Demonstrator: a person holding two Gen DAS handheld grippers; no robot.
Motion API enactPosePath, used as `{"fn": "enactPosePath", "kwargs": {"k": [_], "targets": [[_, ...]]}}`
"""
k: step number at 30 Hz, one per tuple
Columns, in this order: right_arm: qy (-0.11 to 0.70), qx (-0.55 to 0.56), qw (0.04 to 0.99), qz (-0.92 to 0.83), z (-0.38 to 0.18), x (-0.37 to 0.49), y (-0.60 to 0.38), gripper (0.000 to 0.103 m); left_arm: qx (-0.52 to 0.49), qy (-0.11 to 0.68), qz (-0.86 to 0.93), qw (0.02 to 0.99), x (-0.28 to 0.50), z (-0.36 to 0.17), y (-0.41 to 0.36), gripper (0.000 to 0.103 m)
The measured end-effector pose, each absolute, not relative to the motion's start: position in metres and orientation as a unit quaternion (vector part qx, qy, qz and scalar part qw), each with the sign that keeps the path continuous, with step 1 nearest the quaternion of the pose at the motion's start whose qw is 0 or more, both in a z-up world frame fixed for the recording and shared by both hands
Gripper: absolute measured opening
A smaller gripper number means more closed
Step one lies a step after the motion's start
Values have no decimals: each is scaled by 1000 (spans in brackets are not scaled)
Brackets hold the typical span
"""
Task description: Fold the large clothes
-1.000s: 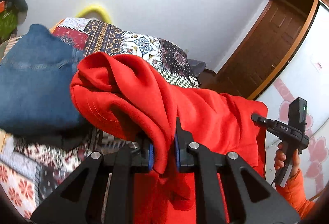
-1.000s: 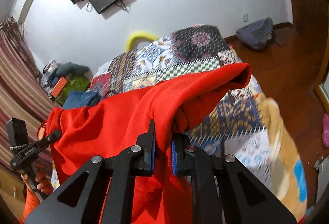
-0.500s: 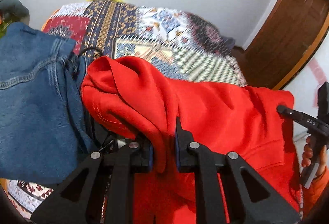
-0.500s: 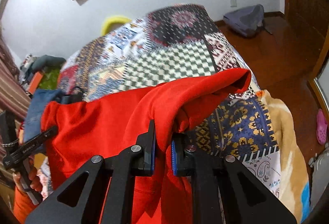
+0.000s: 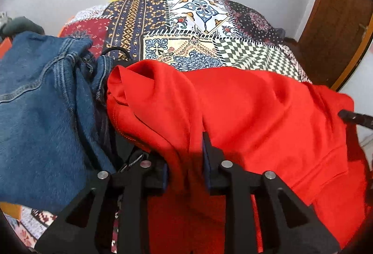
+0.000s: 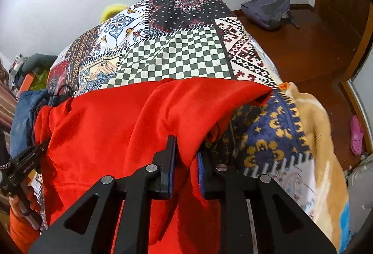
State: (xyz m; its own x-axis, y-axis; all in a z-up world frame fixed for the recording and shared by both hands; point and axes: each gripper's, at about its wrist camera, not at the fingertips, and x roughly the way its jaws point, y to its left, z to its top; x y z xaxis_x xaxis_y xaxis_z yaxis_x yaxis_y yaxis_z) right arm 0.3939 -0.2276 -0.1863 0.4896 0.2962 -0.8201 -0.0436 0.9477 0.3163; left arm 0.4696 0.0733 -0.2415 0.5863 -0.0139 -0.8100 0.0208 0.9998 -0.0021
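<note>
A: How do the grippers sit?

B: Both tilt steeply down over the bed [image 6: 167, 60]; the left gripper [image 5: 184, 167] has a fold of the red top [image 5: 256, 109] hanging between its fingers [image 5: 211, 167]; its jaws have just been opening, and the cloth now looks loose in the gap, so I call it released rather than pinched.

A: And the right?

B: The right gripper [image 6: 186, 160] is the same; jaws just opening, a red fold between them, a slit of space by each pad; the cloth seems to drape there, not clamped.

A: Where does the top lie?

B: Spread across the near edge of the bed, its far hem on the quilt, one end touching the jeans [image 5: 42, 102] on the left.

A: The hands?

B: In the right view only the left hand [image 6: 21, 205] shows, low at the left edge in an orange sleeve, wrapped on its handle; the right hand is out of frame; in the left view just a black tip of the other tool juts in at the right edge.

A: Anything hidden?

B: The top's lower part drops behind the fingers; a black cable [image 5: 116, 51] runs under the jeans, its ends unseen.
</note>
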Motion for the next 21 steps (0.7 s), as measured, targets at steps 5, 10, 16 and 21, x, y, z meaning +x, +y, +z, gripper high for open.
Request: {"fn": "enactPosePath", "kwargs": {"k": [5,10,16,21], "targets": [[486,110,862,94,-165,376,-233,35,-7,459,-6,889,453,-230,76,36],[468,88,873,100,-132,347,-234,46,-5,458,3,889,430,-207,77,37],[454,57,881,120,-98,310,-227,47,12,435,-2,900,385,-170,80,46],[431,36,892,130,-76,274,-222,56,33,415,-4,909,345,-143,82,50]]}}
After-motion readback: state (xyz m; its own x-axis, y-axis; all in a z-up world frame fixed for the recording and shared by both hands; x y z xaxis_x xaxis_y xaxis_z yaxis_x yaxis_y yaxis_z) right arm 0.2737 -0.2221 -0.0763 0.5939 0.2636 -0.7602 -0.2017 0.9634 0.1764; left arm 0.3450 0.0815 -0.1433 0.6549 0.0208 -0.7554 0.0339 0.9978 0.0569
